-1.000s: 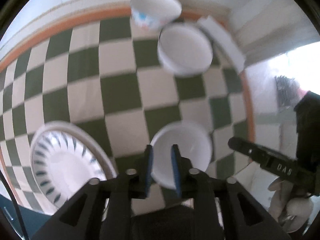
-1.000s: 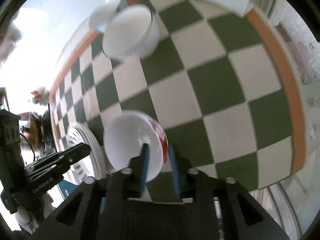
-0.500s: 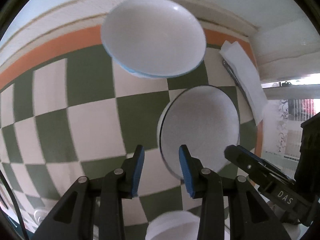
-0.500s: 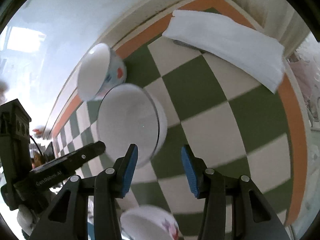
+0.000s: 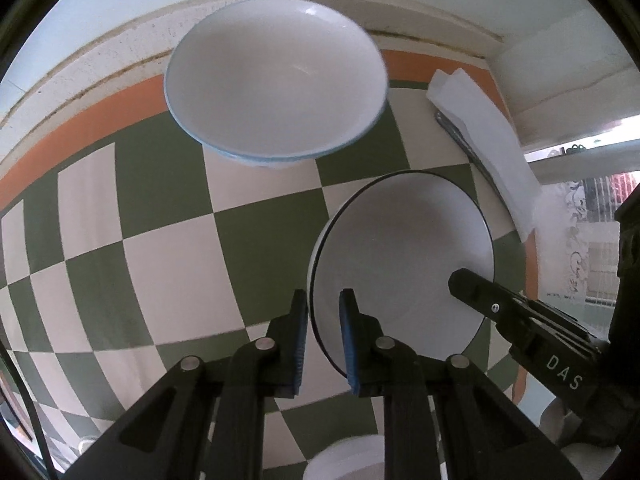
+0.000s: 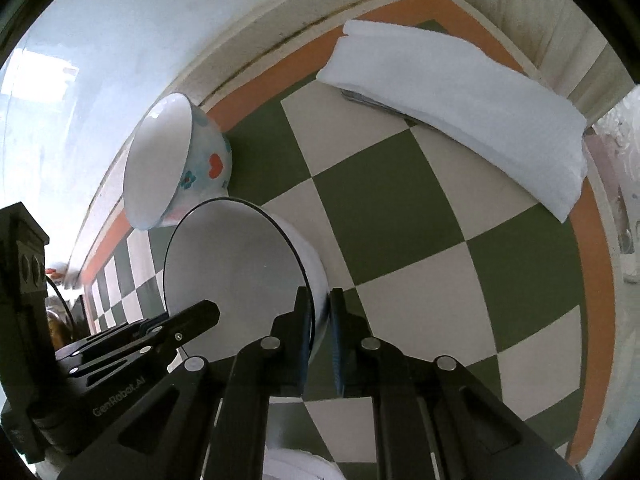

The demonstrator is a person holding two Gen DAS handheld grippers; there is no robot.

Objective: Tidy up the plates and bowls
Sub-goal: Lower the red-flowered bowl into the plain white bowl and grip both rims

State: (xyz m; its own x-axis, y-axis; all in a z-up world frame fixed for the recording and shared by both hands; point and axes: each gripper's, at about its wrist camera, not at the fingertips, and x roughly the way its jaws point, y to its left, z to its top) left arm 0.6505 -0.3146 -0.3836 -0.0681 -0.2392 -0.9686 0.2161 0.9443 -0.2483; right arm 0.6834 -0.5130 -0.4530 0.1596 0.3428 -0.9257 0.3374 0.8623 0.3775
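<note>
Checked green-and-cream cloth (image 5: 168, 264) with an orange border covers the table, which meets a pale wall at the far edge.

Nearest the cameras, both grippers have just been closing, and each now has the black-rimmed white bowl (image 5: 404, 256) between its jaws. The left gripper (image 5: 323, 340) pinches the bowl's near-left rim, one blue pad outside the wall and one inside. The right gripper (image 6: 319, 336) clamps the opposite side of the same bowl (image 6: 236, 276), its jaws drawn narrow on the rim and wall. A second ago both tools hung over a smaller white bowl further along the table; half a second ago they stood open above this one. So the approach is done and a two-handed grip is made. That suggests the next step is a lift, probably to nest or stack this bowl with the others, though where it goes cannot be told.

The gripped bowl sits flat on the cloth and looks empty, its inside plain white. Just below the grippers, the edge of another white dish (image 5: 344, 460) shows at the bottom of the left view; its contents are out of sight.

Further off, just beyond the gripped bowl, stands a blue-rimmed bowl (image 5: 276, 80) with hearts and flowers on its outside (image 6: 200, 168), also empty. Near the far right corner, well apart from the bowls, lies a folded white cloth (image 6: 460, 108) on something dark and flat.
</note>
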